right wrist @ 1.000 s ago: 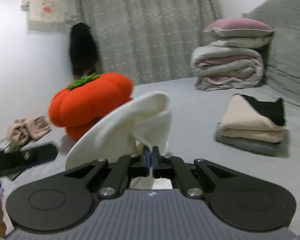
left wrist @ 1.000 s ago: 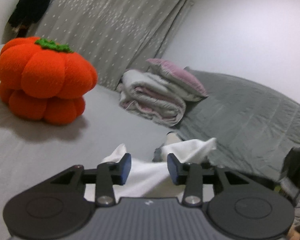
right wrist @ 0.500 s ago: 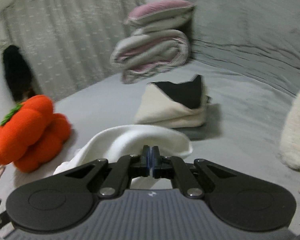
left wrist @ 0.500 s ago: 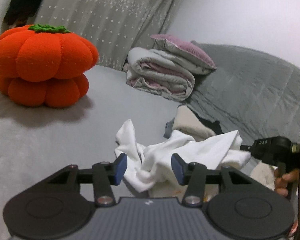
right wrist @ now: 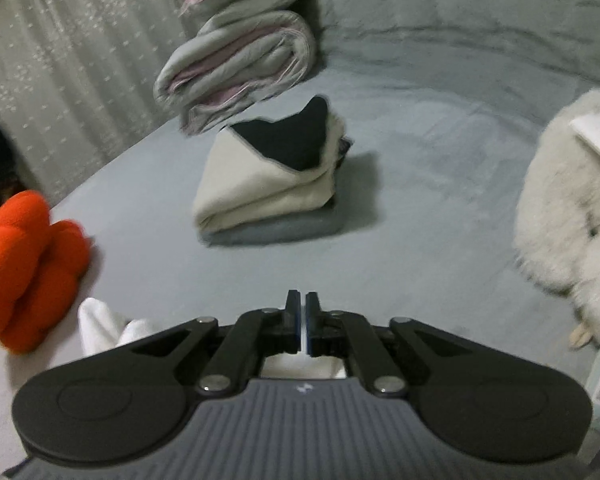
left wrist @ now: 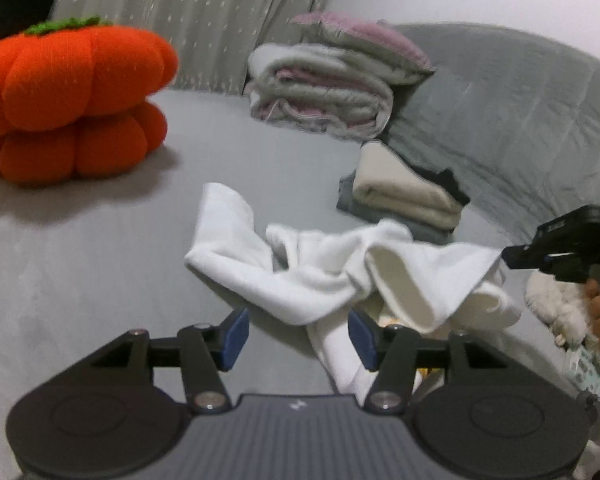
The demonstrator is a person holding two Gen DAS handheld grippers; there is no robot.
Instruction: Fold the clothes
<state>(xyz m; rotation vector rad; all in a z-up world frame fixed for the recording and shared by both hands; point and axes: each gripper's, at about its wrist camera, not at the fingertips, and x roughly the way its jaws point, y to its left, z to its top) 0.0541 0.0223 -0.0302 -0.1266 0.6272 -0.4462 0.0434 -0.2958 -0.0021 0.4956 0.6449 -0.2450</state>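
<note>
Left wrist view: I see the grey bed (left wrist: 100, 264) filling most of the frame, its sheet smooth and matte, with a quilted grey cover (left wrist: 520, 112) rising at the right. At the upper left sits a plush orange pumpkin (left wrist: 68, 100), lobed and nubbly, with a green knitted top. Top centre, a rolled grey-and-pink quilt (left wrist: 320, 96) carries a mauve pillow (left wrist: 364, 38). Right of centre is a folded stack (left wrist: 404, 196): a cream fleecy piece with a black one tucked in, on a grey one. The white garment (left wrist: 300, 276), soft and crumpled, lies in the middle of the bed, one strip hanging down toward my left hand-held gripper (left wrist: 298, 338). Its blue-padded jaws are opening, and the strip passes between them, lying against the right pad while the left pad stands clear. At the right edge my right hand-held gripper (left wrist: 512, 258) meets the garment's far corner.

In the right wrist view that right hand-held gripper (right wrist: 303, 326) has its jaws opening, only a sliver apart, with white cloth showing just below them; I cannot tell whether the pads pinch it. A fluffy white plush (right wrist: 572, 216) fills the right side.
</note>
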